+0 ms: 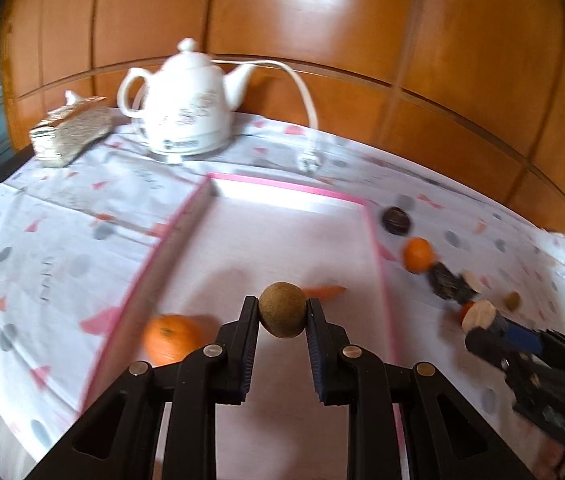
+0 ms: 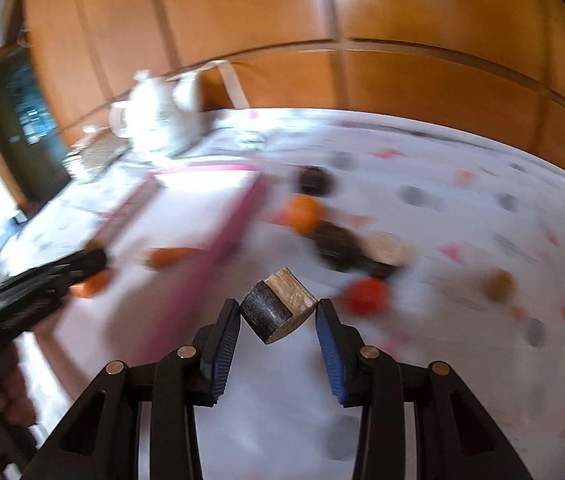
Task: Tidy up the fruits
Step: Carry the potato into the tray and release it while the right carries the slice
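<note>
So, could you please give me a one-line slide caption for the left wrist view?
Left tongs grip a brown round fruit above the pink-rimmed tray, an orange already inside.

Setting: a room in a home, by all that shows.
Backdrop: glossy orange-brown wooden cabinet doors (image 1: 362,40) run the whole width behind the table.
Table: covered with a white tablecloth (image 1: 62,232) printed with grey dots and pink triangles.
Household items: a white ceramic electric kettle (image 1: 186,100) with a floral print, its white power cord (image 1: 302,92) lying unplugged; a glittery tissue box (image 1: 68,132) beside it.
Left edge: a dark glass-fronted opening (image 2: 22,120), contents blurred.
</note>
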Tool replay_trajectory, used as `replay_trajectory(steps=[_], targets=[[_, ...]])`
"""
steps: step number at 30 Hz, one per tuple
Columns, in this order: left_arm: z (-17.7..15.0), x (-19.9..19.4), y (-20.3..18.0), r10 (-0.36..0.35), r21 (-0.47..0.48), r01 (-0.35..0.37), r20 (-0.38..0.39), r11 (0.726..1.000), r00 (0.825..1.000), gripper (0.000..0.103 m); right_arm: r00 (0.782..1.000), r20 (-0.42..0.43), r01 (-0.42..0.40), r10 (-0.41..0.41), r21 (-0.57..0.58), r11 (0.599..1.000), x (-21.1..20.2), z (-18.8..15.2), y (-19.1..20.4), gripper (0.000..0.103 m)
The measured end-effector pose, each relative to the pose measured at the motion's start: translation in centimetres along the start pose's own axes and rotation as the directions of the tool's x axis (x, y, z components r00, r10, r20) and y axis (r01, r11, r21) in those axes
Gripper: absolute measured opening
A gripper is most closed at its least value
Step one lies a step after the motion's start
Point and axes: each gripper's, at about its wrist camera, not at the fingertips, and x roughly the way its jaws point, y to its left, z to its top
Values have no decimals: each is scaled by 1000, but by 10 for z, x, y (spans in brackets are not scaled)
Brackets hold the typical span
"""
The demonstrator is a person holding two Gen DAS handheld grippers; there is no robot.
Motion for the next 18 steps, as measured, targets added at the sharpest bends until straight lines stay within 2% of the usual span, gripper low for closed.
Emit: replay_trajectory(steps=[5, 9, 11, 14, 18], targets=[[10, -2, 21, 44, -36, -43, 29, 998, 999, 25, 994, -26, -109, 107, -87, 990, 12, 13, 50, 40], [13, -5, 31, 59, -67, -57, 38, 996, 998, 40, 987, -54, -160, 154, -137, 977, 20, 16, 81, 41], [13, -6, 35, 64, -79, -61, 36, 995, 997, 45, 985, -58, -170, 163, -136, 976, 24, 15, 86, 42], [11, -7, 37, 69, -94, -66, 29, 993, 997, 46, 987, -50, -157, 151, -144, 977, 23, 11, 92, 48], [7, -7, 35, 68, -91, -66, 22, 994, 997, 46, 993, -39, -116, 111, -146, 982, 21, 5, 88, 48]])
